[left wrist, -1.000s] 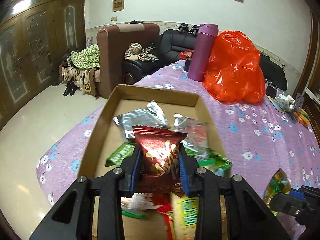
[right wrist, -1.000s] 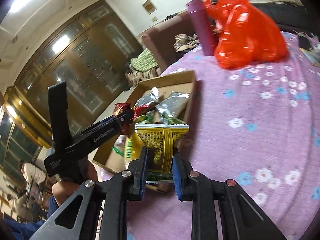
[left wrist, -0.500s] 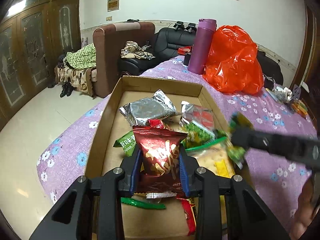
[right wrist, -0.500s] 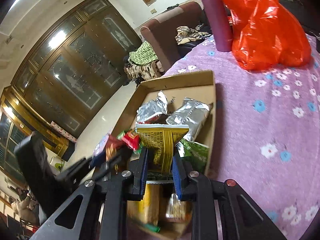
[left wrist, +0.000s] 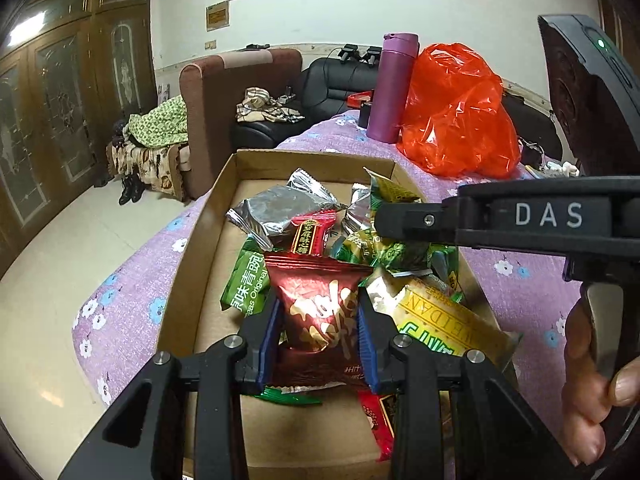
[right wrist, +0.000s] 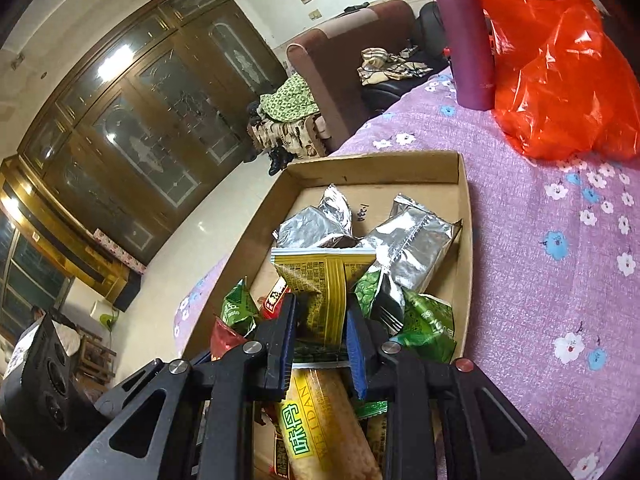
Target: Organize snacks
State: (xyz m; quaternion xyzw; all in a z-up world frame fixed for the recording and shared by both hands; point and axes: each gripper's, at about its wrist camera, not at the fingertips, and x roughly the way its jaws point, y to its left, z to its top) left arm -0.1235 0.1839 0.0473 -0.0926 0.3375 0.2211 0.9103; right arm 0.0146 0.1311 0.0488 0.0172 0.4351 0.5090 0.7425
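A shallow cardboard box on the flowered cloth holds several snack packets: silver, green, red and yellow ones. My left gripper is shut on a dark red packet and holds it just above the near end of the pile. My right gripper has a yellow printed packet between its pads over the middle of the box. Its jaws are opening, though the pads still touch the packet. In the left wrist view the right gripper reaches in from the right over the snacks.
A purple bottle and an orange-red plastic bag stand beyond the box on the purple flowered cloth. A person's fingers hold the right tool. Sofas and a wooden cabinet are behind.
My right gripper has carried the yellow packet leftward from over the cloth to above the snacks in the box. The left gripper has kept still with the red packet.
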